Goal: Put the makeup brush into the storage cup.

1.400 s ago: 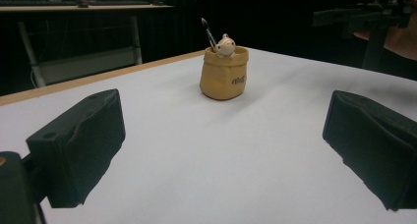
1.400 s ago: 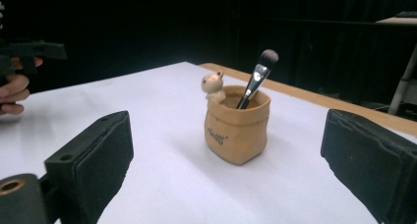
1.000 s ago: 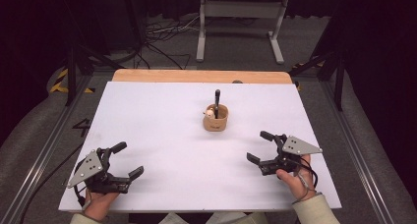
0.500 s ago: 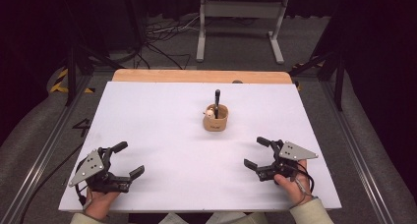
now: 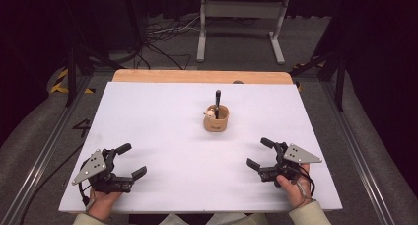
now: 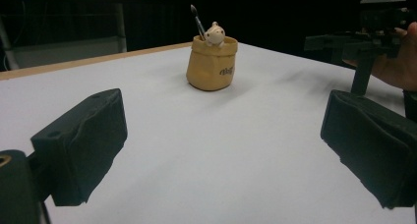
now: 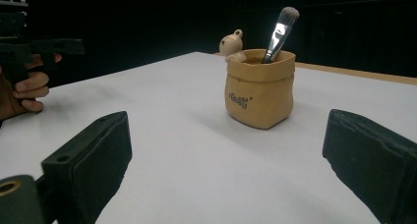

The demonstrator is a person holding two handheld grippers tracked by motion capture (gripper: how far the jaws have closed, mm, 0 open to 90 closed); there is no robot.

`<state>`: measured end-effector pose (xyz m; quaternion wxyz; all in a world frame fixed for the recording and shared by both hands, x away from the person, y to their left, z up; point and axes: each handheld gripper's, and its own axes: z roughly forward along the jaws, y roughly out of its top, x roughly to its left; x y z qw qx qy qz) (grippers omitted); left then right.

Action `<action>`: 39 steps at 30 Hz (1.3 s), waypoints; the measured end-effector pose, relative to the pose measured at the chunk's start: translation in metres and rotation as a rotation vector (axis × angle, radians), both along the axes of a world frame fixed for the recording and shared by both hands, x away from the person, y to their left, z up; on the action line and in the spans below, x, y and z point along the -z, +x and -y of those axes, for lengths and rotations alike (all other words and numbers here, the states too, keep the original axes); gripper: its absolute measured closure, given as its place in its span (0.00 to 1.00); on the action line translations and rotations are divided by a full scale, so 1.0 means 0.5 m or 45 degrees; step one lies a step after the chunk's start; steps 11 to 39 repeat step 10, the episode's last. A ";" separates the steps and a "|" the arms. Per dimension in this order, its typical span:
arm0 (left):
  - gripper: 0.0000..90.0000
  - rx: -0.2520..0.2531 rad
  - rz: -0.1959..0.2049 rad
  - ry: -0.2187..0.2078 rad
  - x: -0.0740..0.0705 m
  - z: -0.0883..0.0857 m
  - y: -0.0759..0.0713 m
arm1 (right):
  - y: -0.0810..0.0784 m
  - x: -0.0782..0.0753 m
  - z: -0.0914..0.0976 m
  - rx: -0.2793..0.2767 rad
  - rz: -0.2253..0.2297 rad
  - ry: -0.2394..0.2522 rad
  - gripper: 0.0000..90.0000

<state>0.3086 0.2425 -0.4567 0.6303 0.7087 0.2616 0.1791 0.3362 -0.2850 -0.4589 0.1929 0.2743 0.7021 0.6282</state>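
a small tan pot (image 5: 216, 119) shaped like a soft sack stands upright on the white table (image 5: 162, 116), a little right of the middle and toward the far side, with dark lettering on its side. inside it stands a brush (image 5: 217, 99) with a dark handle, bristles up and leaning slightly, and a little pale figure (image 5: 210, 114) peeks over the rim on the pot's left. the left gripper (image 5: 130, 161) rests at the near left corner, jaws spread wide and holding nothing. the right gripper (image 5: 260, 153) sits at the near right, also released, jaws wide apart and empty. both are well apart from the pot.
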 end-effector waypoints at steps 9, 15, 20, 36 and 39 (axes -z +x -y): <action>0.06 -0.007 0.016 0.013 0.000 0.002 -0.001 | -0.002 -0.001 -0.001 -0.005 -0.005 -0.009 0.05; 0.06 -0.007 0.016 0.013 0.000 0.002 -0.001 | -0.002 -0.001 -0.001 -0.005 -0.005 -0.009 0.05; 0.06 -0.007 0.016 0.013 0.000 0.002 -0.001 | -0.002 -0.001 -0.001 -0.005 -0.005 -0.009 0.05; 0.06 -0.007 0.016 0.013 0.000 0.002 -0.001 | -0.002 -0.001 -0.001 -0.005 -0.005 -0.009 0.05; 0.06 -0.007 0.016 0.013 0.000 0.002 -0.001 | -0.002 -0.001 -0.001 -0.005 -0.005 -0.009 0.05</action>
